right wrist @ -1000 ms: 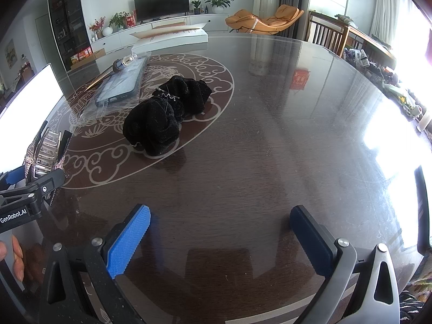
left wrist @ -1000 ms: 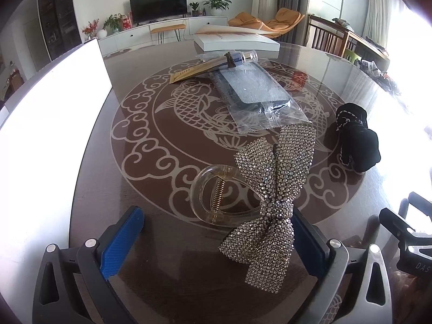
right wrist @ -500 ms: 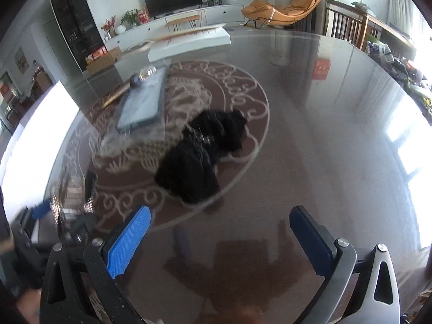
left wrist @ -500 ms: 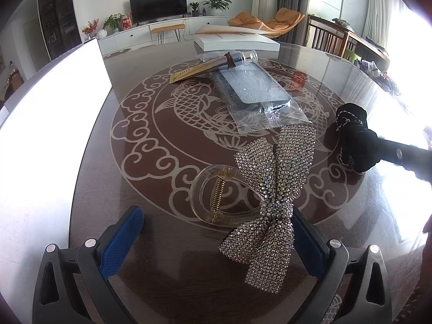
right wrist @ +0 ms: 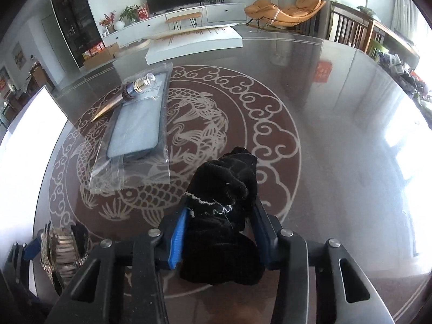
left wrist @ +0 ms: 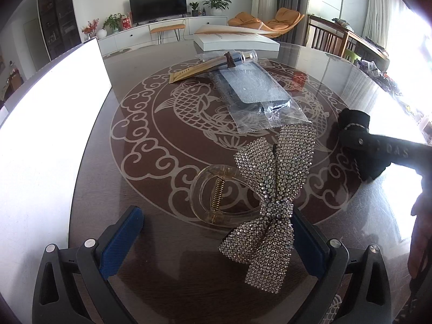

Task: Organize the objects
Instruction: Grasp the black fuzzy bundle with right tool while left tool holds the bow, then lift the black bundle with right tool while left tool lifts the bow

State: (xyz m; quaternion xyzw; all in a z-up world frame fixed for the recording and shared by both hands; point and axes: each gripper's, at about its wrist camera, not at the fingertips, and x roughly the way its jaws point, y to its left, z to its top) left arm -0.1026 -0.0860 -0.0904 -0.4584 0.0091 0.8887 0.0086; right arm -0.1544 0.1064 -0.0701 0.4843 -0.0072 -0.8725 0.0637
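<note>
Gripping step: the right gripper (right wrist: 218, 232) is taking the black velvet scrunchie (right wrist: 224, 216) off the round table (right wrist: 337, 135); to do it well, the pads should meet the thick middle of the fabric, not only the loose fold or the thin silver chain on it.

Left gripper (left wrist: 216, 240): its jaws stand wide apart and hold nothing; it hangs low over the table.

Between the left jaws: the rhinestone bow hair clip (left wrist: 272, 189) lies on the table, its lower wing just beside the right-hand pad, which seems to touch it; no pad presses on it.

Ahead of the left gripper: a phone case in a clear bag (left wrist: 256, 94), and beyond it a small glass bottle (left wrist: 240, 56).

Right gripper: its jaws are closing, and the scrunchie is between them; both blue pads already lie against the fabric, so I judge it as clamped on it.

Advice for the lift: wait until the soft cloth is fully squeezed, then raise it straight up, because velvet can slip out.

Left of the right gripper: the bagged case, near but apart from the scrunchie.
</note>
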